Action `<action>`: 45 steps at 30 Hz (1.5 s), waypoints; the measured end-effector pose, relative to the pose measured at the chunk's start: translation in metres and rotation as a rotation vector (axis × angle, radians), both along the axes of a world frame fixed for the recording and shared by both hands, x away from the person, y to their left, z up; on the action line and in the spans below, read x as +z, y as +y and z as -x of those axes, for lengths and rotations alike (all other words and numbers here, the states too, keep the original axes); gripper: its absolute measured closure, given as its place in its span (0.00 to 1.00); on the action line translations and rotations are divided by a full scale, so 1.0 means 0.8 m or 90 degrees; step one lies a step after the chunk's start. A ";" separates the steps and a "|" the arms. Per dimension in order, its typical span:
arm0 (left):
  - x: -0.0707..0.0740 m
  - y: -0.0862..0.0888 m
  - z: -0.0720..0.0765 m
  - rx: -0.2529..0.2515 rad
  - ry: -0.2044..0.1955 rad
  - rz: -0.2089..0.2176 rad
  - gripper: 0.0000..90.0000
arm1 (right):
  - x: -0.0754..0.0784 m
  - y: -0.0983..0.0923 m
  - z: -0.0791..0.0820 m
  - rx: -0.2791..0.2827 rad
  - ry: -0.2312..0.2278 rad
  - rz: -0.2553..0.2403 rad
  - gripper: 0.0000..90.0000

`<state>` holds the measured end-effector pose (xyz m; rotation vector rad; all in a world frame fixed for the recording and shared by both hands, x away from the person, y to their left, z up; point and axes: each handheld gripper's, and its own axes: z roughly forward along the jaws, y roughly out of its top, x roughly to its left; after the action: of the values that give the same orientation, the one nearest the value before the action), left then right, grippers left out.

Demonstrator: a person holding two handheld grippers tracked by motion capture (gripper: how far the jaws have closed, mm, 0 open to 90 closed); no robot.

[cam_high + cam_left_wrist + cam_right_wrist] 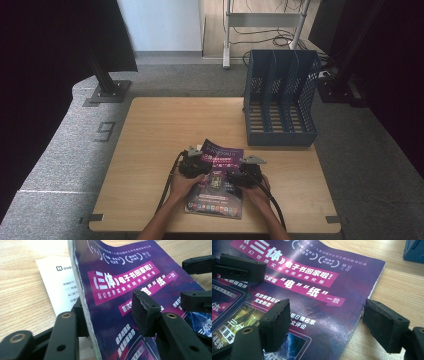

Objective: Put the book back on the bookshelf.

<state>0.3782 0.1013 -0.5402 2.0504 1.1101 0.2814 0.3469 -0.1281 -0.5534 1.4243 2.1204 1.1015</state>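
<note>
Purple magazine (216, 180) lies at the table's (150, 150) 6 o'clock edge, its left side lifted. Left gripper (192, 162) at the magazine's 10 o'clock straddles that raised edge, one jaw under, one over; gap visible, no firm pinch. Right gripper (247, 172) at 3 o'clock, jaws wide across the right edge, not pressing. Blue file rack (280, 100) at the table's 1 o'clock.

Light falls evenly from overhead on the pale wooden surface (150, 150), while the room's sides sink into near black. The high view is soft and slightly grainy. In the left gripper view the far corner washes out in glare. The glossy purple magazine cover (317, 290) shows a faint sheen, its nearest print blurred.
</note>
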 end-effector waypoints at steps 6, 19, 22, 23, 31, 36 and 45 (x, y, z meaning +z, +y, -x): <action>0.001 0.001 0.000 0.000 0.002 0.013 0.70 | 0.000 0.000 0.000 0.000 0.000 0.000 0.25; 0.005 0.002 0.003 -0.003 -0.012 0.037 0.90 | 0.000 0.000 0.000 0.000 0.000 0.000 0.25; 0.006 0.002 0.003 -0.003 -0.013 0.041 0.91 | 0.000 -0.001 0.000 0.001 0.000 -0.001 0.25; 0.006 0.002 0.003 -0.003 -0.014 0.042 0.92 | 0.000 -0.001 0.000 0.001 0.000 -0.001 0.25; 0.012 0.002 0.008 -0.006 -0.027 0.063 0.95 | 0.000 -0.001 0.000 0.003 0.002 -0.002 0.25; 0.017 0.002 0.011 -0.017 -0.042 0.072 0.96 | 0.000 -0.002 0.000 0.004 0.002 -0.004 0.25; 0.025 -0.001 0.018 -0.027 -0.063 0.079 0.97 | 0.000 -0.005 0.000 0.003 0.004 -0.014 0.25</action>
<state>0.3639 0.1007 -0.5199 1.9270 0.9992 0.2823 0.3471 -0.1319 -0.5533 1.4348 2.1236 1.1262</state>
